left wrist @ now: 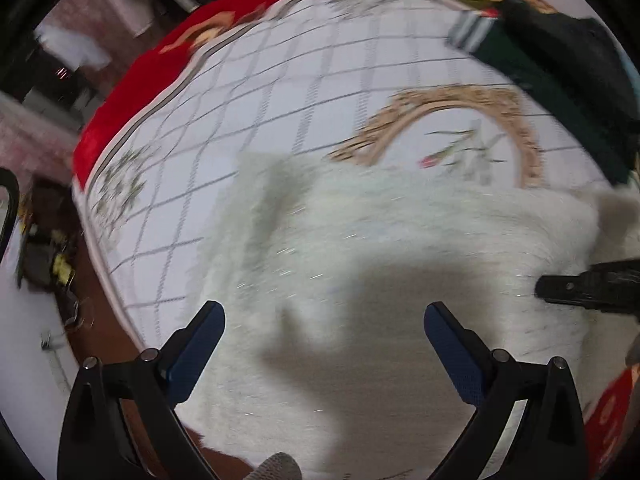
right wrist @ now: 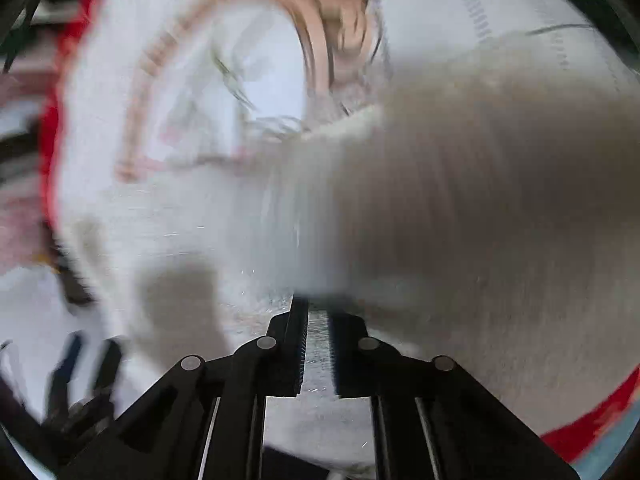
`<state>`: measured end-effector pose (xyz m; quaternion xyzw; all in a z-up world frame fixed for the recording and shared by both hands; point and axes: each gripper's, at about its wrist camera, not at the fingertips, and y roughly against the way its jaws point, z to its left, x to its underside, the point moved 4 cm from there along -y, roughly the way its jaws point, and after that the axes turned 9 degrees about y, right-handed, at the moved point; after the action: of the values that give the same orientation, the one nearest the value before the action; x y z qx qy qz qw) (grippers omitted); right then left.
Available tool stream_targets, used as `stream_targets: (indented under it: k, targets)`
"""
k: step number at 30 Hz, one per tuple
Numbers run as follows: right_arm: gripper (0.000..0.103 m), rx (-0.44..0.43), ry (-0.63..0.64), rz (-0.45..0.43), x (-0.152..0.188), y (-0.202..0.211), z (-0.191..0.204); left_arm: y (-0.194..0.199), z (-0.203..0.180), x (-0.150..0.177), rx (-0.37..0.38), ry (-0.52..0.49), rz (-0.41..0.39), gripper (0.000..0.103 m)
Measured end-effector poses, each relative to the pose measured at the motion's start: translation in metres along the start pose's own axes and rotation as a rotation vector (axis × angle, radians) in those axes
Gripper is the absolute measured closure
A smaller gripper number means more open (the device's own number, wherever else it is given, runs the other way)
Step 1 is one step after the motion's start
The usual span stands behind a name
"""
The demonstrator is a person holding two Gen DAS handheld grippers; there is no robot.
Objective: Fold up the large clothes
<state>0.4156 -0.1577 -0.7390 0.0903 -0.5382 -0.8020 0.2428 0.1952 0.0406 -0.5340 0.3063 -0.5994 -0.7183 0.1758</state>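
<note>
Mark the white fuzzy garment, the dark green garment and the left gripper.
white fuzzy garment point(left wrist: 400, 240): left wrist view, lit middle.
dark green garment point(left wrist: 560, 80): left wrist view, body.
left gripper point(left wrist: 324, 320): left wrist view, between open fingertips.

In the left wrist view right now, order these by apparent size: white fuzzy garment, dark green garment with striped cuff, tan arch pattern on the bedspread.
1. white fuzzy garment, largest, though nearest the camera.
2. dark green garment and tan arch pattern look alike; the garment is cut off by the frame edge, so unranked.
</note>
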Motion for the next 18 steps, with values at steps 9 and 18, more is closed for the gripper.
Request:
stream_targets:
  k: [9,18]
  targets:
    - [0.017,-0.090,-0.485,-0.431,0.174,0.075,-0.170,-0.053,-0.099,0.007,0.035,-0.126,0.062,0.000]
    - [0.017,-0.595,-0.563,-0.731,0.148,0.010,-0.214,-0.061,-0.101,0.010,0.057,-0.151,0.047,0.000]
